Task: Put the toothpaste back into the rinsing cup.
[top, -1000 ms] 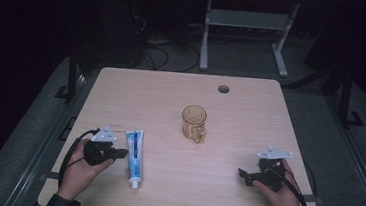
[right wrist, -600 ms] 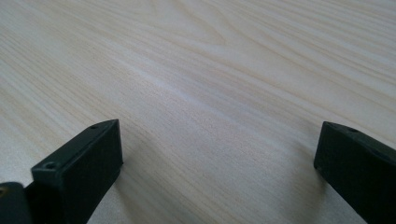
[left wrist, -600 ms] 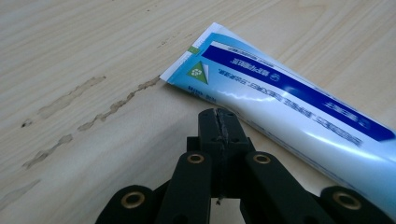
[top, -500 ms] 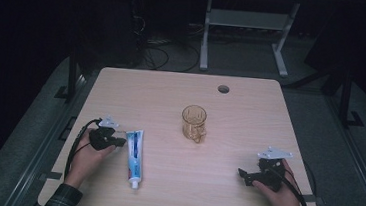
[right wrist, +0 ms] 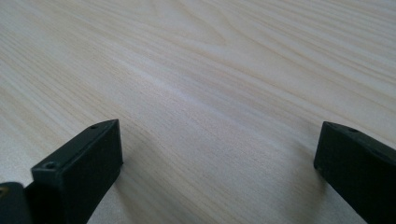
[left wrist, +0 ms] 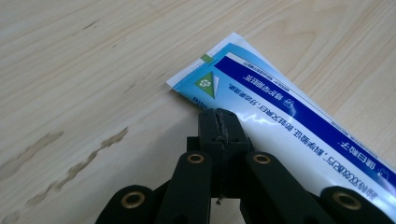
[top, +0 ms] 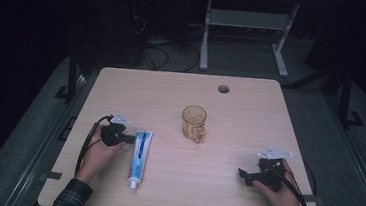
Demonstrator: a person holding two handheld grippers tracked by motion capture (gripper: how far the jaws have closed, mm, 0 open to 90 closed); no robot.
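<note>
On the desk (top: 250, 109), a toothpaste tube (top: 140, 157) is laid lengthwise at the left with the left claw (top: 128, 139) placed at its far end, a cup (top: 193, 123) is set near the middle, and the right claw (top: 243, 175) is held well apart at the right.

toothpaste tube (left wrist: 280, 112) | green triangle, white recycling sign | white Chinese print, too small to read

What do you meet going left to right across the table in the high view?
Left hand-held gripper → toothpaste tube → amber glass mug → right hand-held gripper, all on the wooden table.
</note>
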